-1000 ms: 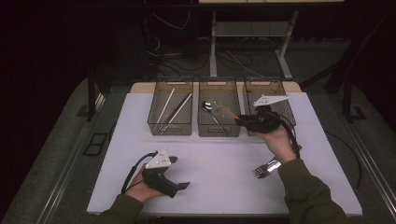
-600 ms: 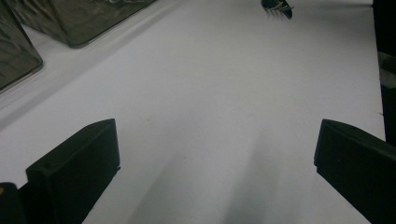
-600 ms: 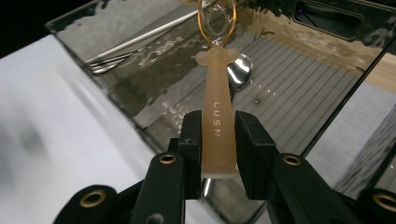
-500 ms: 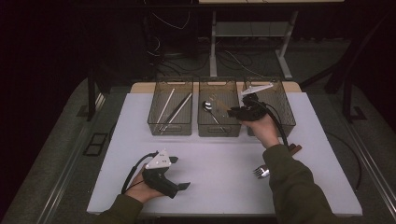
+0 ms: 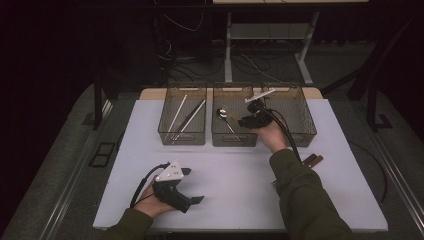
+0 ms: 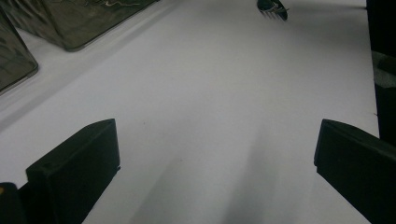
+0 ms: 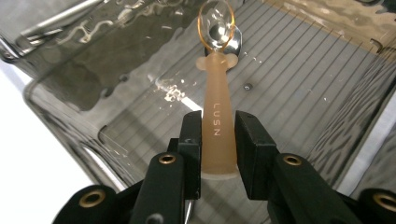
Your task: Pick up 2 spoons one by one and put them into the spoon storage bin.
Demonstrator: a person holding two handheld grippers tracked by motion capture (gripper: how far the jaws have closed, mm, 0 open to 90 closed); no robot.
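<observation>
Clear bins [image 5: 182, 137], three; spoons [image 7: 217, 116], two; one fork [image 6: 273, 9].

bench [image 5: 225, 165]: white top | far edge: three clear bins [image 5: 182, 116] in a row | near right: fork [image 6: 273, 9], brown-handled utensils [image 5: 311, 160]

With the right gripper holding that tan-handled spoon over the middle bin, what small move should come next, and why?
Probably lower it a little and open the jaws. The right gripper is shut on the spoon by its tan handle, and the bowl already hangs over the ribbed floor of the middle bin, where another spoon lies. The left gripper rests open on the table, so it plays no part.
</observation>
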